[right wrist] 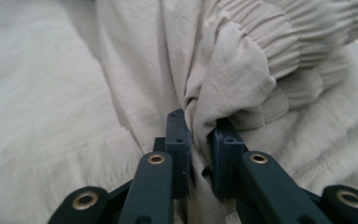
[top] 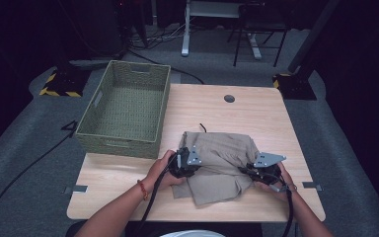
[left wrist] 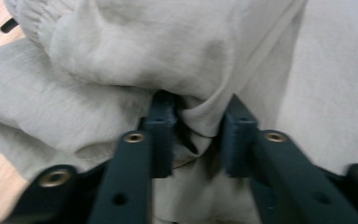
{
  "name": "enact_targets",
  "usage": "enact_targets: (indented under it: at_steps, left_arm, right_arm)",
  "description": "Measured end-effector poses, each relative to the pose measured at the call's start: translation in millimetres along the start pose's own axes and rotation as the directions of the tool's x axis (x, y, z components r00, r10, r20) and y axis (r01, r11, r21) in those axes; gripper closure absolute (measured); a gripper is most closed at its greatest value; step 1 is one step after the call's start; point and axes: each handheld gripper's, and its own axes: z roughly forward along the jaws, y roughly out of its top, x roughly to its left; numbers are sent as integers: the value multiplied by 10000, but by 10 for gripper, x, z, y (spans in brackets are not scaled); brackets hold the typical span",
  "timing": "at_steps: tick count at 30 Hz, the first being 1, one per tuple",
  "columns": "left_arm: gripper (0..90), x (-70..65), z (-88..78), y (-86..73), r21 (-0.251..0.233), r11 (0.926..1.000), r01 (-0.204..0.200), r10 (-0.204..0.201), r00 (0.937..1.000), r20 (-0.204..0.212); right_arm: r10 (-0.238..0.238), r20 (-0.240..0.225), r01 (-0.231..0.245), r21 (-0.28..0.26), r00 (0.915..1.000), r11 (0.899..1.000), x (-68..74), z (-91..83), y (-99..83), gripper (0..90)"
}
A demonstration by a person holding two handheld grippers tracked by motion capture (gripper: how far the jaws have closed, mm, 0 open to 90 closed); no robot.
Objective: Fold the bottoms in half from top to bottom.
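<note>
The left gripper (left wrist: 196, 135) straddles a loose fold of beige garment (left wrist: 135, 56), jaws apart.

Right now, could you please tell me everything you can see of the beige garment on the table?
The beige garment is a thin, woven-looking cloth piece, folded roughly and rumpled, lying on the near half of the wooden table, right of the woven basket. It has a gathered elastic band. The left gripper has a loose fold between its parted jaws; the right gripper pinches a fold beside the band.

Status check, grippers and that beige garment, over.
Left gripper jaws apart, a loose fold between them. Right gripper pinching the beige garment near its elastic band. Woven basket stands clear at left.
</note>
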Motion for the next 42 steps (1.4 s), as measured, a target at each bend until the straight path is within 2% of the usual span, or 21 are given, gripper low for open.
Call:
enact_targets:
  at_steps: [1, 3, 6, 8, 11, 13, 15, 17, 20, 22, 23, 24, 26, 29, 31, 32, 33, 35, 38, 40, 42]
  left_arm:
    - [601, 5, -18, 13, 29, 10000, 5, -5, 10000, -29]
    - [529, -18, -89, 23, -151, 9998, 107, -107, 9999, -29]
    - [432, -104, -230, 21, -491, 9986, 214, -196, 9992, 362]
    - [404, -213, -299, 0, -456, 9990, 42, -21, 9990, 457]
    - [400, -326, -374, -58, -615, 9980, -106, 156, 9965, 823]
    - [356, -379, -413, -85, -671, 9977, -81, 144, 9954, 946]
    - [338, -439, -449, -113, -741, 9972, -33, 117, 9935, 1131]
    - [341, -498, -451, -142, -738, 9969, -263, 373, 9877, 1520]
    - [415, -554, -387, -185, -501, 9969, -613, 690, 9827, 1719]
    - [475, -573, -335, -208, -279, 9969, -729, 768, 9808, 1794]
    - [502, -579, -316, -216, -156, 9969, -770, 786, 9805, 1801]
    - [525, -576, -313, -222, -201, 9975, -681, 706, 9800, 1861]
    - [535, -556, -305, -223, -223, 9979, -605, 637, 9780, 1988]
    - [537, -532, -298, -237, -253, 9989, -404, 449, 9756, 2149]
    - [537, -521, -296, -246, -257, 9993, -283, 333, 9741, 2238]
    - [537, -518, -293, -249, -244, 9996, -158, 209, 9738, 2264]
    - [539, -508, -287, -247, -261, 9996, -125, 183, 9725, 2322]
    - [543, -503, -286, -247, -215, 9998, -12, 61, 9727, 2322]
    - [550, -504, -282, -247, -249, 9997, 30, 27, 9737, 2277]
    - [550, -512, -287, -252, -234, 9997, 115, -60, 9749, 2227]
    - [549, -514, -287, -257, -256, 9995, 175, -114, 9752, 2210]
  right_arm:
    - [75, -55, -75, 9, 10000, 10000, -19, 11, 11, 777]
    - [313, -5, -313, -46, 9995, 9995, -33, 9, 20, 657]
    - [719, -115, -722, -306, 9973, 9969, -58, -148, 52, 514]
    - [1024, 201, -1009, -674, 9945, 9926, -87, -306, 103, 424]
    - [1472, 1057, -1341, -1218, 9834, 9835, -175, -475, 196, 335]
    - [1749, 1097, -1599, -1332, 9784, 9781, -245, -481, 271, 298]
    - [1772, 1062, -1641, -1220, 9784, 9789, -308, -411, 360, 260]
    - [1850, 648, -1789, -902, 9806, 9797, -385, -299, 451, 228]
    - [2180, 264, -2153, -790, 9756, 9733, -533, -119, 577, 207]
    - [2276, 389, -2253, -551, 9730, 9727, -601, -9, 617, 195]
    - [2378, 207, -2368, -440, 9711, 9706, -633, 57, 623, 194]
    - [2465, -47, -2465, -198, 9691, 9689, -658, 125, 622, 190]
    - [2453, -159, -2450, 195, 9693, 9693, -685, 232, 605, 182]
    - [2703, -1042, -2636, 742, 9571, 9618, -693, 333, 569, 198]
    - [2531, -1593, -2403, 950, 9542, 9660, -653, 361, 561, 225]
    - [2243, -1569, -2114, 947, 9618, 9728, -620, 363, 562, 247]
    - [1976, -1418, -1875, 818, 9700, 9789, -574, 343, 567, 315]
    - [1547, -1321, -1481, 581, 9791, 9873, -517, 289, 590, 424]
    - [1052, -1433, -1067, -30, 9841, 9943, -411, 151, 638, 528]
    - [340, -1369, -393, -362, 9900, 9986, -289, 52, 675, 577]
    - [-227, -1253, 146, -653, 9919, 9978, -165, -17, 707, 569]
